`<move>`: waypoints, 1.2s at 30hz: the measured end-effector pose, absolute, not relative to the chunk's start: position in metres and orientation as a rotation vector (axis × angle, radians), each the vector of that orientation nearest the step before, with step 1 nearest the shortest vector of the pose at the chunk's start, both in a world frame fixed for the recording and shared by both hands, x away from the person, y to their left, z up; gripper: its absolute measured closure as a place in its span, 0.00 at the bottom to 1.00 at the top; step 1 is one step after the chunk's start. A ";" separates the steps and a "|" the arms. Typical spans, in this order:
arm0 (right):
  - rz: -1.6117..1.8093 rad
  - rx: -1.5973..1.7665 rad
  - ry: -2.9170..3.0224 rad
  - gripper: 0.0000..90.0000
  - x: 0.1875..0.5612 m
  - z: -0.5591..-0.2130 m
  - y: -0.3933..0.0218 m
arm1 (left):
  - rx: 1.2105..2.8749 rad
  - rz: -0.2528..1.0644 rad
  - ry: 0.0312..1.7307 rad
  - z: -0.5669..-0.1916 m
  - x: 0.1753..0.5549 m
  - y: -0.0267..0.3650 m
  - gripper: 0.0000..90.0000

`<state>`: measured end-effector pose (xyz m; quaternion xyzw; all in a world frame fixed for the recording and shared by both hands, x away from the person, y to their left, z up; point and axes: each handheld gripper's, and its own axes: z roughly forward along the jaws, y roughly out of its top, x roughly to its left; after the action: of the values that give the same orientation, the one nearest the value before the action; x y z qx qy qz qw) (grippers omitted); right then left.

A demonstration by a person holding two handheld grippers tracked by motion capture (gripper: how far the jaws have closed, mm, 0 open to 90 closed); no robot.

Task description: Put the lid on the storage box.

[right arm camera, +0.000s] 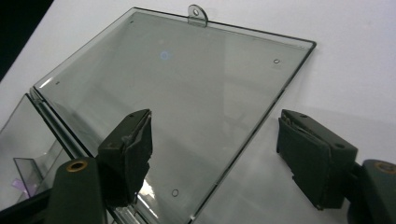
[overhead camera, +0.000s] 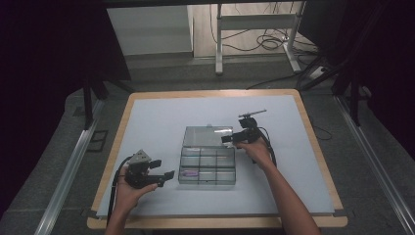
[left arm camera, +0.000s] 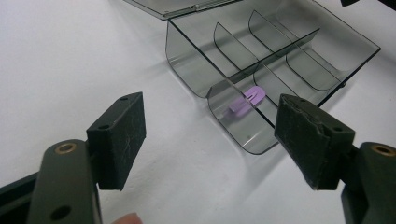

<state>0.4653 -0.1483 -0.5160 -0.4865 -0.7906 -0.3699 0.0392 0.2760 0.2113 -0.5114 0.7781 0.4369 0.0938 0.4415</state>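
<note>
A clear plastic compartment box [overhead camera: 182, 166] lies mid-table with its lid [overhead camera: 208, 136] swung flat open behind it. One small purple piece [overhead camera: 191, 173] rests in a front-left compartment. My left gripper [overhead camera: 162, 171] hovers open just left of the box, and its own view shows the box [left arm camera: 187, 65] and the purple piece [left arm camera: 247, 99] ahead of its empty jaws [left arm camera: 210, 126]. My right gripper [overhead camera: 230, 139] is at the lid's right side, open. In its own view the jaws [right arm camera: 217, 149] straddle the lid [right arm camera: 163, 93] edge without pressing on it.
The box sits on a pale mat [overhead camera: 156, 122] over a wood-edged table [overhead camera: 313, 142]. The mat is bare to the left, right and front of the box. Beyond the table are metal desk legs [overhead camera: 219, 44] and floor cables [overhead camera: 266, 41].
</note>
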 end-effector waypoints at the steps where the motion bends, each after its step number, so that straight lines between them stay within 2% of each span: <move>1: -1.133 -1.490 -2.413 0.30 0.465 -0.516 -0.148 | 1.931 0.233 1.085 -0.511 0.276 0.211 0.28; 36: -1.185 -1.449 -2.317 0.46 0.467 -0.516 -0.151 | 1.932 0.232 1.086 -0.512 0.276 0.211 0.28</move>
<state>0.4667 -0.1506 -0.5164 -0.4850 -0.7753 -0.3964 0.0812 0.2764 0.2111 -0.5122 0.7781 0.4375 0.0933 0.4410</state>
